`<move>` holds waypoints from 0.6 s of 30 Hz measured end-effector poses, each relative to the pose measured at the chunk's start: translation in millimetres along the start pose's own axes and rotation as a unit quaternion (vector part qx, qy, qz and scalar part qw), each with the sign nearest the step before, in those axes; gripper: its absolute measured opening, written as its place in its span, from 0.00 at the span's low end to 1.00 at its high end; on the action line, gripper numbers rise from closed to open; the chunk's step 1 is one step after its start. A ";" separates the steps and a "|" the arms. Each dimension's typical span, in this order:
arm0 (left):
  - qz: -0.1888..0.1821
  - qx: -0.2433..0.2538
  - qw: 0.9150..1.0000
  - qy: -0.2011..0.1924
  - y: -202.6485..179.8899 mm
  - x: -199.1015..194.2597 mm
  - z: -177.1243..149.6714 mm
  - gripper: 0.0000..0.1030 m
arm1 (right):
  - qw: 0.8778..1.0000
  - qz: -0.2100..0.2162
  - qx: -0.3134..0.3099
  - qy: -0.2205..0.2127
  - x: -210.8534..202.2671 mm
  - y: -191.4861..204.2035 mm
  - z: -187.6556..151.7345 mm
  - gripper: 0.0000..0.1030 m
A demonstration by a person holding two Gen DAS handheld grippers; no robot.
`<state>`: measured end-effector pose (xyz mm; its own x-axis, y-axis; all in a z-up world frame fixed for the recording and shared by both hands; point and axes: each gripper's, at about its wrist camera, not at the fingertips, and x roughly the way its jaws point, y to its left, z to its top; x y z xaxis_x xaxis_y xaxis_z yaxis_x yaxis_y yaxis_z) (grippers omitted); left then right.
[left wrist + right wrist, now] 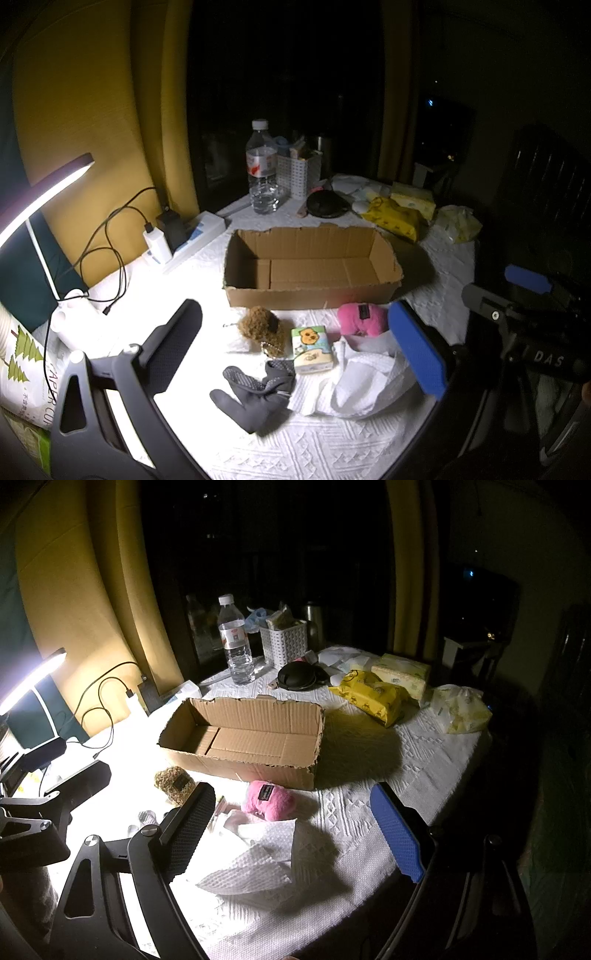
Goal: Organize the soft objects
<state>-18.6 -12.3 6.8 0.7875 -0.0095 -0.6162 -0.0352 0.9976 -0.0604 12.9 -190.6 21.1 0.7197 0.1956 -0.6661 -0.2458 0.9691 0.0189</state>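
An open, empty cardboard box (314,266) sits mid-table; it also shows in the right wrist view (243,738). In front of it lie a brown curly plush (262,328), a small tissue pack (312,349), a pink plush (362,319), a grey glove (258,391) and a white cloth (365,384). My left gripper (295,354) is open above the glove and pack, holding nothing. My right gripper (295,834) is open above the white cloth (251,864), near the pink plush (269,799), empty. The brown plush (173,781) is partly hidden by my finger.
A water bottle (262,170), white basket (299,173), black round case (327,205), yellow wipes pack (395,218) and tissue packs (458,223) stand behind the box. A power strip (192,236), cables and a lit desk lamp (44,192) are at left. The table edge falls off at right.
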 end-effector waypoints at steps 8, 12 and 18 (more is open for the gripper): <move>0.001 0.000 1.000 0.002 1.9 3.7 0.5 0.99 | 1.000 0.000 0.000 0.000 0.2 -3.6 -2.3 0.86; 0.001 -0.002 1.000 0.005 6.9 8.5 -0.3 0.99 | 1.000 0.001 0.000 0.002 0.1 -4.7 -2.1 0.86; -0.001 -0.003 1.000 0.017 13.0 16.6 -10.8 0.99 | 1.000 0.003 -0.008 0.013 12.2 -3.4 -13.1 0.86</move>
<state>-12.7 -0.3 -12.7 0.7662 -0.0135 -0.6425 -0.0377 0.9971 -0.0660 14.0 -193.5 3.1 0.7007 0.1981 -0.6854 -0.2616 0.9651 0.0115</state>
